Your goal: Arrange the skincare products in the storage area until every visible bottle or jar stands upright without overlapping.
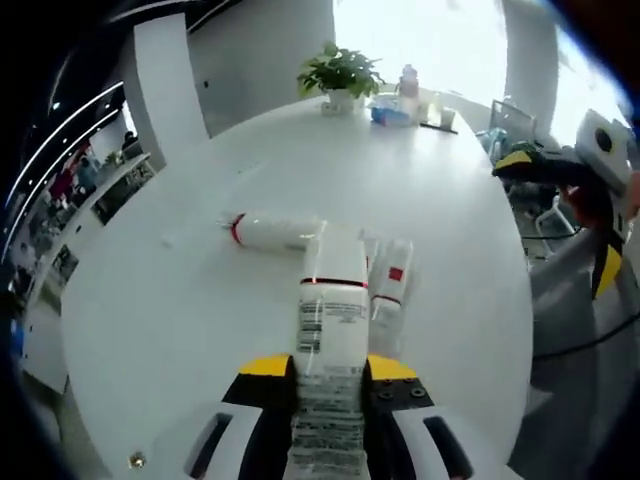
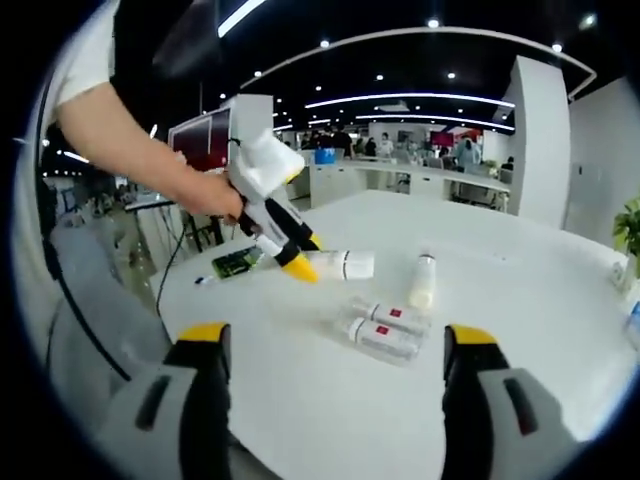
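Left gripper view: the left gripper has its fingers clamped on a white tube with a red band, held over the white counter. A second tube lies at 11 o'clock; a small bottle lies just beside at 1 o'clock. A potted plant stands far off.

Right gripper view: the right gripper has its fingers wide apart, holding nothing. Two clear bottles lie side by side at 12 o'clock; another white bottle lies beyond them.
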Demonstrator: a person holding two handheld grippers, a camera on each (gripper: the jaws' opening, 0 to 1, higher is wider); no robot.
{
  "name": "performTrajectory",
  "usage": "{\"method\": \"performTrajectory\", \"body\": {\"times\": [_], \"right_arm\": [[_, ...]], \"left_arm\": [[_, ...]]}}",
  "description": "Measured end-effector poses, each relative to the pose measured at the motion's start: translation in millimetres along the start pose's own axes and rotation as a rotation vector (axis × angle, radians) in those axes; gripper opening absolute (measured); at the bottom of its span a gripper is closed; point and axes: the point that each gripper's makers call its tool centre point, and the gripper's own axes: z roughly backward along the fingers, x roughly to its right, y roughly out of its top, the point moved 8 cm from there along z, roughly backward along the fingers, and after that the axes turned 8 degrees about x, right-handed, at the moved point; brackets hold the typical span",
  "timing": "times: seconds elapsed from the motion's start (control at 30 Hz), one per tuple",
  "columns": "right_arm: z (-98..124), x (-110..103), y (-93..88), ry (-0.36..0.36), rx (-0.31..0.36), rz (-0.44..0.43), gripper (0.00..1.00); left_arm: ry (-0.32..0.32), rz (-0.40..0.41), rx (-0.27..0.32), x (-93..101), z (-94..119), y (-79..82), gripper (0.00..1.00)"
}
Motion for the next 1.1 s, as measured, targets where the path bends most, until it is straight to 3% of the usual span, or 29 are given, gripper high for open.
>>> {"method": "performTrajectory", "body": {"times": [0.07,0.13,0.23,0.37,0.47,0.53,0.67,0.83,1.03,1.1], "right_arm": [[-2,-4,3.9,0.039,0.006,0.023,0.9],[-5,-10,7.3,0.126,-0.004,0.034,0.9],[-8,-9,12.3,0.165,0.003,0.046,0.87],[-13,-4,17.1,0.249,-0.038,0.078,0.86],[-13,-7,16.7,0.388,-0.112,0.14,0.83],[-11,-16,14.3,0.512,-0.176,0.127,0.81],[-12,-23,17.8,0.581,-0.237,0.304,0.81],[-16,-42,17.6,0.722,-0.327,0.427,0.74],[-29,-49,8.0,0.764,-0.444,0.542,0.6],[-34,-49,4.5,0.765,-0.495,0.621,0.57]], "left_arm": [[-0.008,-0.015,-0.007,9.7,8,0.5,0.25],[-0.021,-0.02,-0.026,25.9,21,-0.5,0.26],[-0.046,-0.021,-0.033,41.0,31,-2.7,0.26],[-0.091,-0.044,-0.046,67.5,45,-4.2,0.26],[-0.141,-0.049,-0.049,84.7,49,-3.5,0.26],[-0.184,-0.086,-0.061,94.4,49,-4.5,0.26],[-0.223,-0.131,-0.108,115.3,45,-6.5,0.27],[-0.245,-0.139,-0.116,129.0,42,-0.6,0.27],[-0.243,-0.158,-0.123,138.4,38,8.9,0.27],[-0.238,-0.17,-0.134,141.4,36,11.6,0.27]]}}
